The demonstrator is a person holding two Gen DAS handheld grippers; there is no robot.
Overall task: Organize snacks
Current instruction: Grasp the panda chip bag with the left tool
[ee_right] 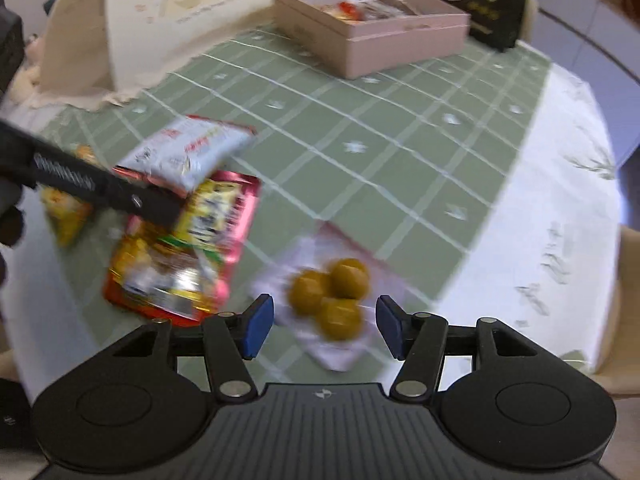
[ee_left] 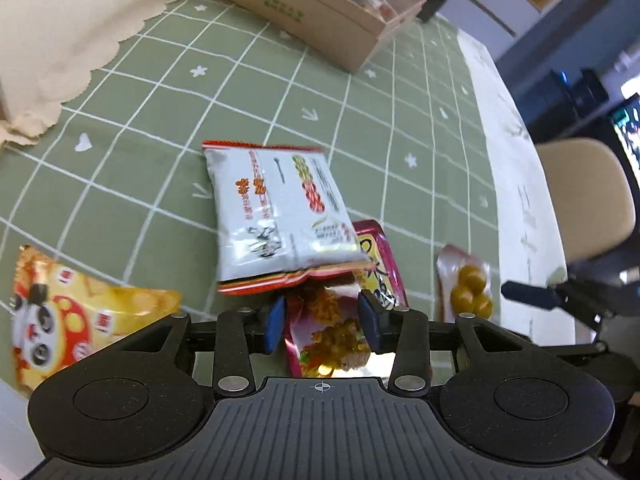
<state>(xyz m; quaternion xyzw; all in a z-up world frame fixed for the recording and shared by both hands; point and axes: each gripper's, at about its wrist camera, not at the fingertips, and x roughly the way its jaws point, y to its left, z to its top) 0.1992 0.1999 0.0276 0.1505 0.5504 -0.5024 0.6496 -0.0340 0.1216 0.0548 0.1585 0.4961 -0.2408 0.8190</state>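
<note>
Left hand-held gripper (ee_left: 325,322) straddles the pink snack packet (ee_left: 332,332), grip uncertain; right hand-held gripper (ee_right: 325,326) stands open over the yellow-ball packet (ee_right: 332,296).

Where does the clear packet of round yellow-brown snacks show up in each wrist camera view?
Left wrist view: the clear packet lies at lower right, right of the pink packet.
Right wrist view: the clear packet lies bottom centre, between the right gripper pads.
Shared landmark: the pink box at the far side.
</note>
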